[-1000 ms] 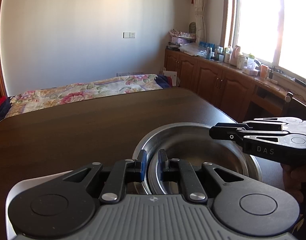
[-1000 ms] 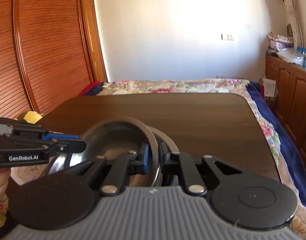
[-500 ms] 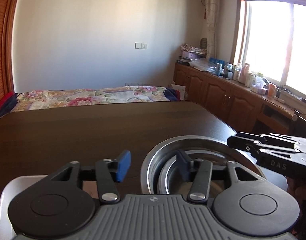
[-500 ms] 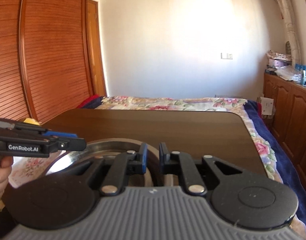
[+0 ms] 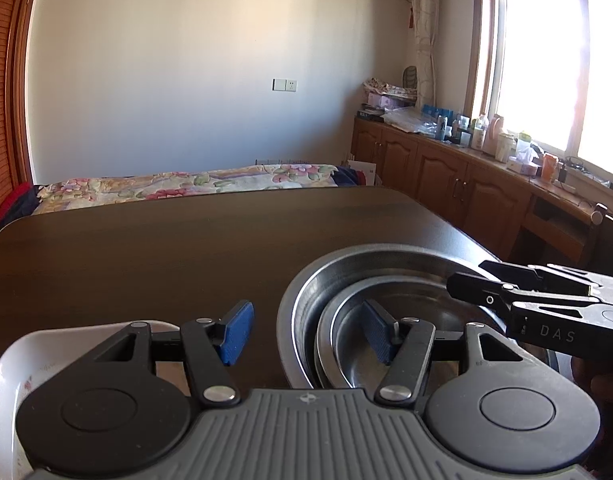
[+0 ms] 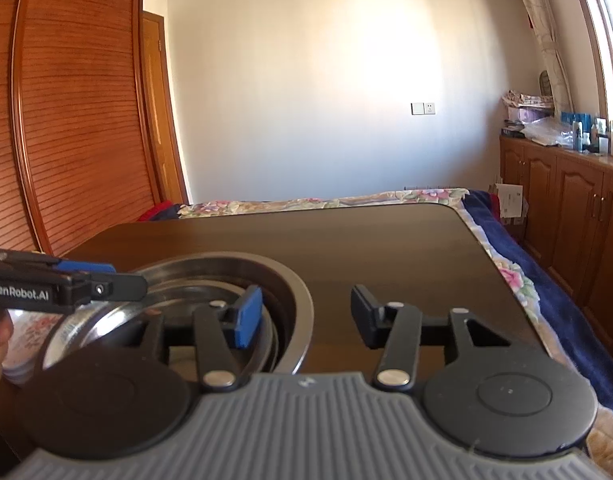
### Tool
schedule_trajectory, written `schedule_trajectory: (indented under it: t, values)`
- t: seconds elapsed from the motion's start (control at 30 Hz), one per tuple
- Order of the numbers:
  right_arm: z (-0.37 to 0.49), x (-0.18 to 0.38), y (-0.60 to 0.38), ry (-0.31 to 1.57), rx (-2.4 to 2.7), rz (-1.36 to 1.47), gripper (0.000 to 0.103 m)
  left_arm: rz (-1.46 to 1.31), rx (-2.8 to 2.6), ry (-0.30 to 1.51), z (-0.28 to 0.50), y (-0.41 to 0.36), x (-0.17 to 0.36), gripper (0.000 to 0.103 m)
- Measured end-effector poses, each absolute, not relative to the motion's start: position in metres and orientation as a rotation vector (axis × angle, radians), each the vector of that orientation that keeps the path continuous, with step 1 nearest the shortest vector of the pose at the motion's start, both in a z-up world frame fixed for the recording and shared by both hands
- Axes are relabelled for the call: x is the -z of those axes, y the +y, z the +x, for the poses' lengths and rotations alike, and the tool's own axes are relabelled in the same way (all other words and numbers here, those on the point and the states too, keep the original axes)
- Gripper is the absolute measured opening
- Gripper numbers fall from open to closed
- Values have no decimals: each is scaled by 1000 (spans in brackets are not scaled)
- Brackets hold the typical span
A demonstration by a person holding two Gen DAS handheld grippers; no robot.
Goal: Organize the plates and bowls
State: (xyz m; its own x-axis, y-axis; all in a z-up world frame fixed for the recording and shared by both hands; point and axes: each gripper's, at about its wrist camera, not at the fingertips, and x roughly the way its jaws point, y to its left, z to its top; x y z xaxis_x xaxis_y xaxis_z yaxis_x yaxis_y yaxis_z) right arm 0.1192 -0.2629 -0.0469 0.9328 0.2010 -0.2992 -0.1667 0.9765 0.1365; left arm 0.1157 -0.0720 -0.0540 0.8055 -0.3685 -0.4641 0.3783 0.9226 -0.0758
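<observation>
A smaller steel bowl (image 5: pixel 422 312) sits nested inside a larger steel bowl (image 5: pixel 370 260) on the dark wooden table (image 5: pixel 186 248). The nested bowls also show in the right wrist view (image 6: pixel 226 272). My left gripper (image 5: pixel 306 332) is open, its jaws straddling the bowls' left rims without touching them. My right gripper (image 6: pixel 306 316) is open, straddling the right rim of the larger bowl. Each gripper shows from the side in the other's view, the right one (image 5: pixel 506 292) and the left one (image 6: pixel 86 284). A white plate (image 5: pixel 10 376) lies under my left gripper.
A bed with a floral cover (image 5: pixel 186 184) stands beyond the table's far edge. Wooden cabinets (image 5: pixel 466 188) with bottles on top run along the right under a window. A slatted wooden wardrobe (image 6: pixel 66 120) stands at the left.
Both grippers were shut on the rims of the smaller bowl and held it tilted. The bowl went down into the larger one, and both grippers opened and let go.
</observation>
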Motion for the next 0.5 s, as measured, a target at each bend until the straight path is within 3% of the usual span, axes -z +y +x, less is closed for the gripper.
schedule_trajectory:
  t: [0.17,0.5]
  values:
    - [120,48,-258,314,-196,85,51,27,409,503,114,-74,57,62]
    - [126,48,-259,359,-232,96,51,26,394,529,115,-78,60,44]
